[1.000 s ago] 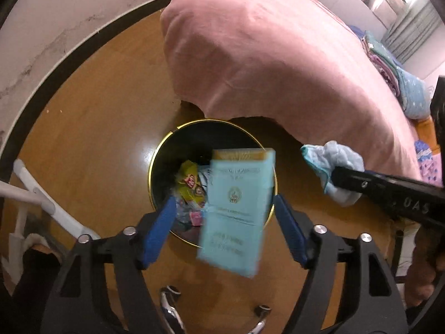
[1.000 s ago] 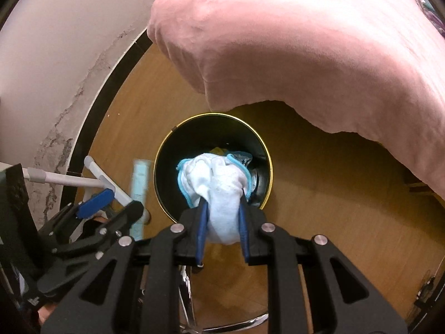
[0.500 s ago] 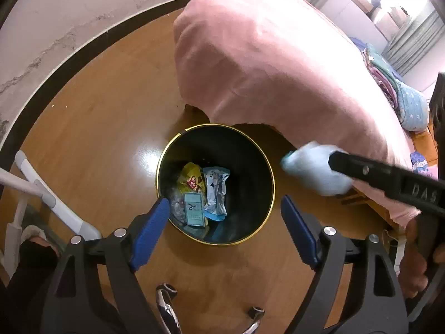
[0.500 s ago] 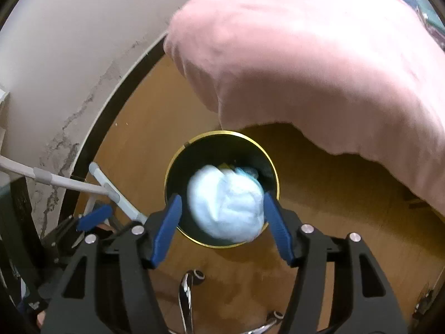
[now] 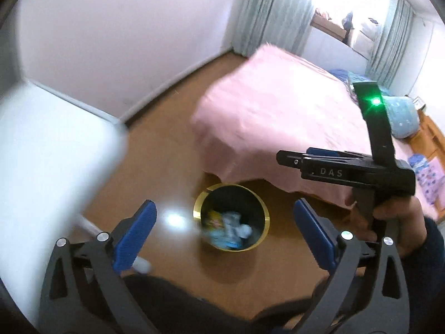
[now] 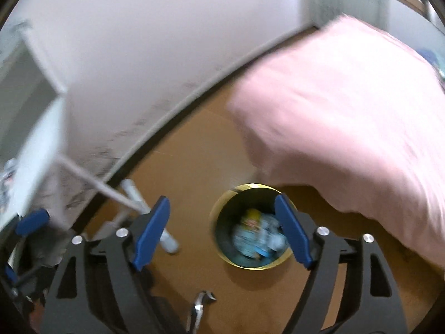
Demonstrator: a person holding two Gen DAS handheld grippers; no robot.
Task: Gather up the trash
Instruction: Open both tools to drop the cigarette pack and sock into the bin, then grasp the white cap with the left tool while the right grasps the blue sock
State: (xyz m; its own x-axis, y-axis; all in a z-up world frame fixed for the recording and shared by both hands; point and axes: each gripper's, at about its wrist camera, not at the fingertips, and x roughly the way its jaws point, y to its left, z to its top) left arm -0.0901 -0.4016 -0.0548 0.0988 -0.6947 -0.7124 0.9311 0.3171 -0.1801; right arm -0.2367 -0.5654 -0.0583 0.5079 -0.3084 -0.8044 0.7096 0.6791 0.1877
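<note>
- Pink bed [image 5: 281, 117] fills the far side, its cover hanging just beside the bin
- Gold-rimmed bin [image 5: 262, 208] on the wood floor [image 5: 167, 172], trash [image 5: 228, 229] heaped inside: wrappers and a pale wad, blurred
- Left gripper [image 5: 224, 235] and right gripper [image 6: 222, 229]: jaws just been opening, wide, nothing between them
- Trash looks light, soft, crinkly; pinch any further piece by a loose edge, gently

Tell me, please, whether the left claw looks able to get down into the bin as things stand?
Probably yes. The left claw stands open and empty above the gold-rimmed bin, whose mouth is uncovered with only bare floor around it. The pink bedspread hangs just behind the rim, not over it.
</note>
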